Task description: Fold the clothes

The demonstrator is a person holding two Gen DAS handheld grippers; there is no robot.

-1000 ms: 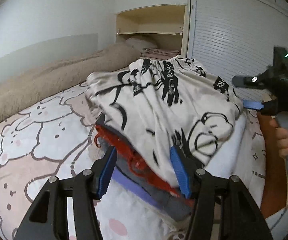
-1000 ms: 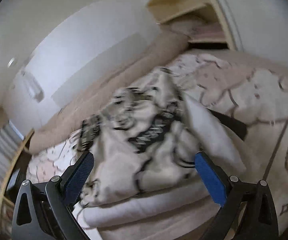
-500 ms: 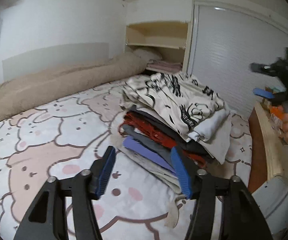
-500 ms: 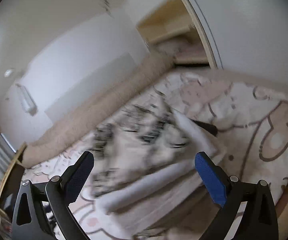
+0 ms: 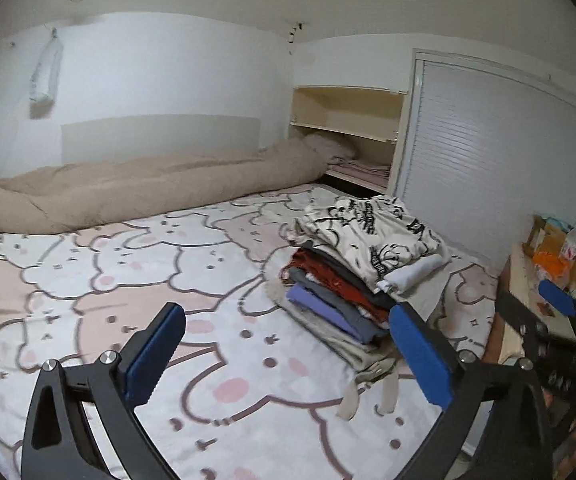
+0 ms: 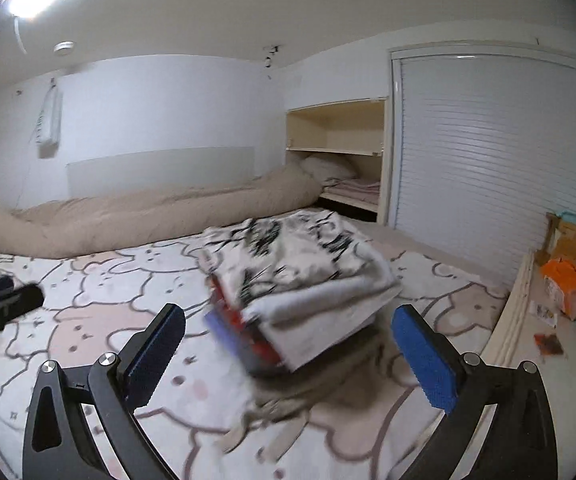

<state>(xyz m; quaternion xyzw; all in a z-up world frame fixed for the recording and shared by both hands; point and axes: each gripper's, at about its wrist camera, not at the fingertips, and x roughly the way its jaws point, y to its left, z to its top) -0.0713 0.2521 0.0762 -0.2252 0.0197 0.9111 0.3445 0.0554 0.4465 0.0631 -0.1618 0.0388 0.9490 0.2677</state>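
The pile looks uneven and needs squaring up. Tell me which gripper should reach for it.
Right, probably. The clothes stack sits centred between the open fingers of the right gripper and looks close. From the left gripper, its empty jaws opening, the stack lies off to one side.

We look into a home bedroom: a cartoon-print bed sheet [image 5: 136, 264], a rolled beige duvet [image 5: 148, 188], a louvred wardrobe door [image 5: 495, 160].

No readable text. Top garment [image 5: 371, 232] of the folded stack, near the bed's [image 5: 128, 280] right edge, has black lettering-style print, but too small and blurred to make out. Nothing else legible.
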